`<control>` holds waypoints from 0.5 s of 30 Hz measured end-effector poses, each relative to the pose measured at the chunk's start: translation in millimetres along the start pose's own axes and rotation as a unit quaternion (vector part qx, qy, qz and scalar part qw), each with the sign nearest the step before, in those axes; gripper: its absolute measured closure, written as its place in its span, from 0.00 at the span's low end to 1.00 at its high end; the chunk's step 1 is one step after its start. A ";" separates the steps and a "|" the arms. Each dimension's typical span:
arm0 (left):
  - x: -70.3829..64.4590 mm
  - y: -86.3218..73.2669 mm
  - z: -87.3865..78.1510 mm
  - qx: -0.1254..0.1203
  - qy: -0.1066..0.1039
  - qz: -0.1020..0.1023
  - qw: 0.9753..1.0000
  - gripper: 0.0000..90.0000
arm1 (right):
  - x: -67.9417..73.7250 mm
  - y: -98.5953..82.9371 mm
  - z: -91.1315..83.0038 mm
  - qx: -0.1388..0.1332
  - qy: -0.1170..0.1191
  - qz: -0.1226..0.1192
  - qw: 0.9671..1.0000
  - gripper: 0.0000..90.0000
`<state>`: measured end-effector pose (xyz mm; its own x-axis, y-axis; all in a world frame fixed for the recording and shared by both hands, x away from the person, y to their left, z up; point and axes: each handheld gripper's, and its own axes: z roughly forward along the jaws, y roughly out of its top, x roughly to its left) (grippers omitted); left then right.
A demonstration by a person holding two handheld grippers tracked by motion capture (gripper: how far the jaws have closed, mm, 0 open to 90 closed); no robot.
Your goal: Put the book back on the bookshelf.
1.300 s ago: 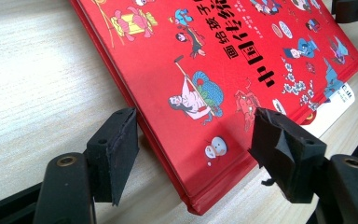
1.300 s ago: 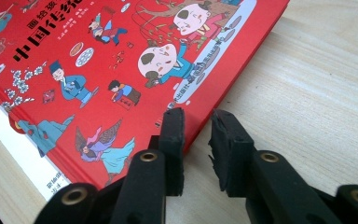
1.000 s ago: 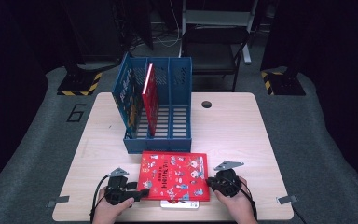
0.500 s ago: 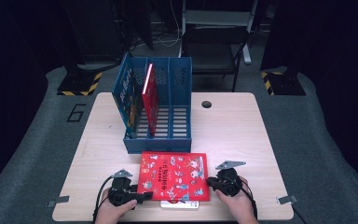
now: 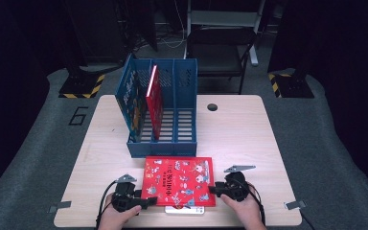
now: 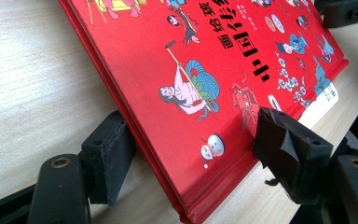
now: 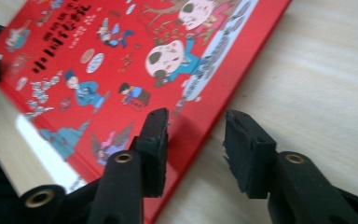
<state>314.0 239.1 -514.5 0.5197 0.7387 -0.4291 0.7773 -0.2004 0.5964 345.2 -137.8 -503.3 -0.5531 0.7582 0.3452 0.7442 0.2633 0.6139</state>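
Note:
A red picture book (image 5: pixel 179 179) lies flat near the table's front edge. My left gripper (image 5: pixel 146 201) sits at its left edge and my right gripper (image 5: pixel 214 189) at its right edge. In the left gripper view my left gripper (image 6: pixel 196 144) is open wide and straddles the book's (image 6: pixel 200 70) edge, one pad beside it and one over the cover. In the right gripper view my right gripper (image 7: pixel 196 140) is open with the book's (image 7: pixel 121 60) edge between its jaws. Neither pair of pads presses on the book.
A blue three-slot file rack (image 5: pixel 165 143) stands behind the book, with a blue book (image 5: pixel 132 100) and a red book (image 5: pixel 154 100) upright in it. Something white (image 5: pixel 184 210) pokes out under the flat book's front edge. A cable hole (image 5: pixel 212 107) lies at the back.
Both grippers have shifted only slightly at the book's sides. The book lies where it did.

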 end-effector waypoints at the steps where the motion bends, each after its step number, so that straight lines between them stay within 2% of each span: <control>1: 0.0 0.0 0.0 0.000 0.000 0.000 1.000 0.32 | 1.2 -0.1 0.3 0.004 0.004 0.003 1.000 0.64; 3: 0.9 0.1 -0.2 0.000 0.005 0.008 1.000 0.32 | 2.1 0.2 1.5 0.003 0.004 -0.005 1.000 0.62; 5: 0.8 0.1 -0.2 0.000 0.005 0.008 1.000 0.32 | 4.4 0.0 1.6 0.010 0.004 0.000 1.000 0.59; 8: 0.6 0.3 -0.4 0.001 0.005 0.007 1.000 0.32 | 4.9 -0.7 2.9 0.010 0.007 -0.004 1.000 0.55; 10: 0.3 0.3 -0.3 0.001 0.004 0.004 1.000 0.32 | 6.4 -1.0 4.4 0.016 0.016 0.003 1.000 0.51; 12: -0.3 0.2 -0.6 0.003 0.004 0.001 1.000 0.33 | 8.6 -1.0 5.7 0.015 0.011 -0.012 1.000 0.49; 15: -1.1 0.2 -1.5 0.007 0.005 -0.002 1.000 0.32 | 10.5 -1.5 5.3 0.015 0.009 -0.015 1.000 0.48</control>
<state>313.1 239.2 -512.9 0.5134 0.7462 -0.4237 0.7837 -0.2066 0.5858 340.3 -127.0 -504.4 -0.5816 0.7388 0.3404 0.7380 0.3030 0.6030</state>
